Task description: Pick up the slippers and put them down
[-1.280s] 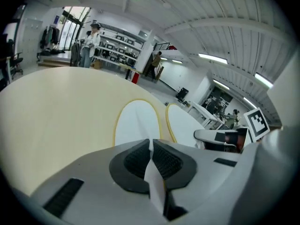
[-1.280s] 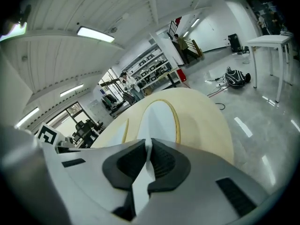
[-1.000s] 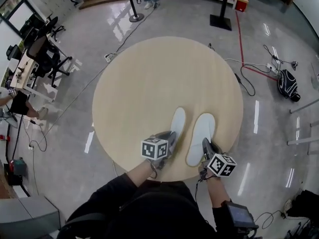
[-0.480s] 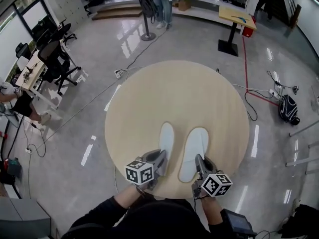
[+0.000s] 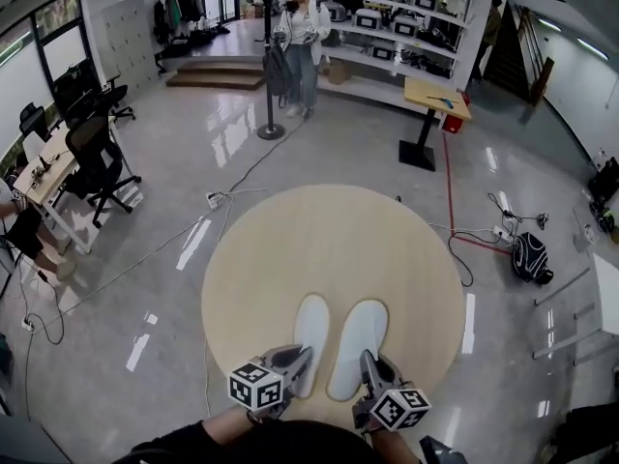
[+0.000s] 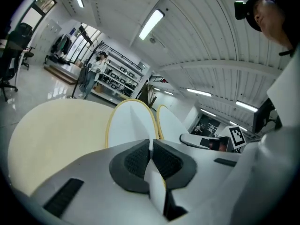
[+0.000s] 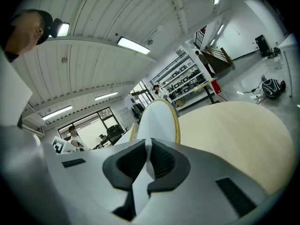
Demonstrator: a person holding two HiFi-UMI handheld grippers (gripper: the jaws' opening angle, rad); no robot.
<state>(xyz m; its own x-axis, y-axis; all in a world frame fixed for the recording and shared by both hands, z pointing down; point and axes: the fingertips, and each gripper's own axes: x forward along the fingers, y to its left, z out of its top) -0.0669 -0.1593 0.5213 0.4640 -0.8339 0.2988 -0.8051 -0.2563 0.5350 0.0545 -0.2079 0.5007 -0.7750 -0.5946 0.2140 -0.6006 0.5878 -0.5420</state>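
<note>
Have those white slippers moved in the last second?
Yes. Against the round table, both have shifted left in the head view; the left slipper has crossed its middle line.

**Three cameras, one round table**

Up top, the head view peers forward and steeply down from head height, taking in the whole table (image 5: 290, 249), the floor (image 5: 145, 211) and the far shelves (image 5: 406, 13). Down low, each gripper view sits right behind its own jaws, left gripper (image 6: 150, 146) and right gripper (image 7: 148, 156), looking almost level, close across the tabletop. All three share the table, slippers (image 5: 356, 341) and shelves. Each gripper view also catches the other gripper.
</note>
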